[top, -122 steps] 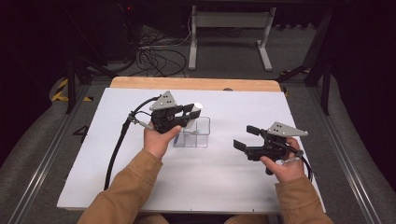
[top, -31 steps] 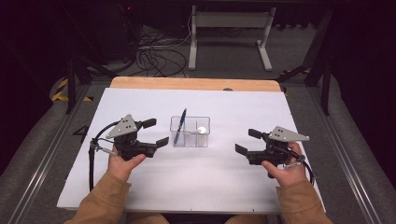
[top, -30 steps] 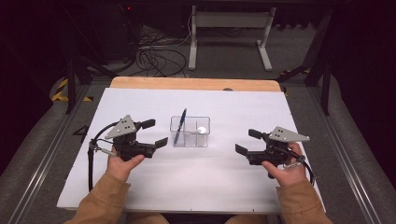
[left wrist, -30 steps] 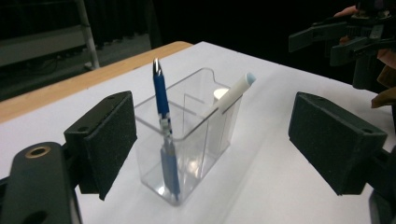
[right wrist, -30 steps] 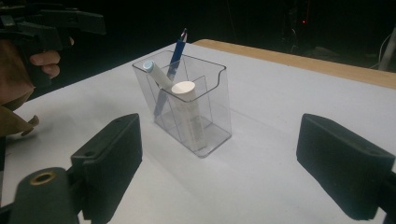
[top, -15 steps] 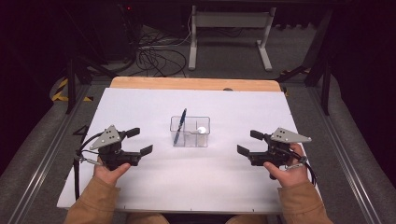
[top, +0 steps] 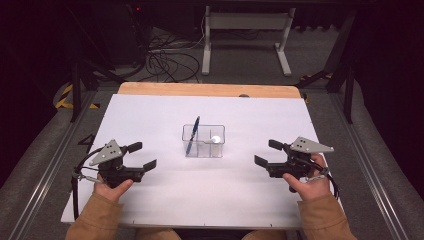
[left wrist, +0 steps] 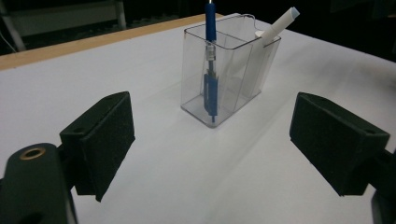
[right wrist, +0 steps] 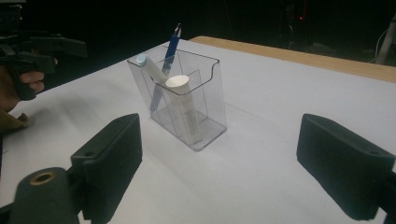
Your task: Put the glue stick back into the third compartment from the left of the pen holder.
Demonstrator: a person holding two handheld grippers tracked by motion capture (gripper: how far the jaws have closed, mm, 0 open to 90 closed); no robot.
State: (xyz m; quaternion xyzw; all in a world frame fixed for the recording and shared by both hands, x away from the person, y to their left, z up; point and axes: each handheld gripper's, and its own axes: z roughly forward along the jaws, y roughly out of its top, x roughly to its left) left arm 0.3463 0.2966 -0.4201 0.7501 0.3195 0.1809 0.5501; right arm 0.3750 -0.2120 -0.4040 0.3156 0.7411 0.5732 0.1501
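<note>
Standing mid-counter (top: 150, 107): clear divided organizer (top: 203, 141), blue pen (top: 192, 135) and white marker (top: 215, 139) housed upright. Left gripper (top: 142, 155) withdrawn from organizer toward near left edge, jaws apart, empty. Right gripper (top: 265, 153) unmoved, jaws apart, empty. Placement judged complete.

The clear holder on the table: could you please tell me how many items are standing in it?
3: a blue pen in one end compartment, and a slim white marker and a thick white tube beside it.
</note>
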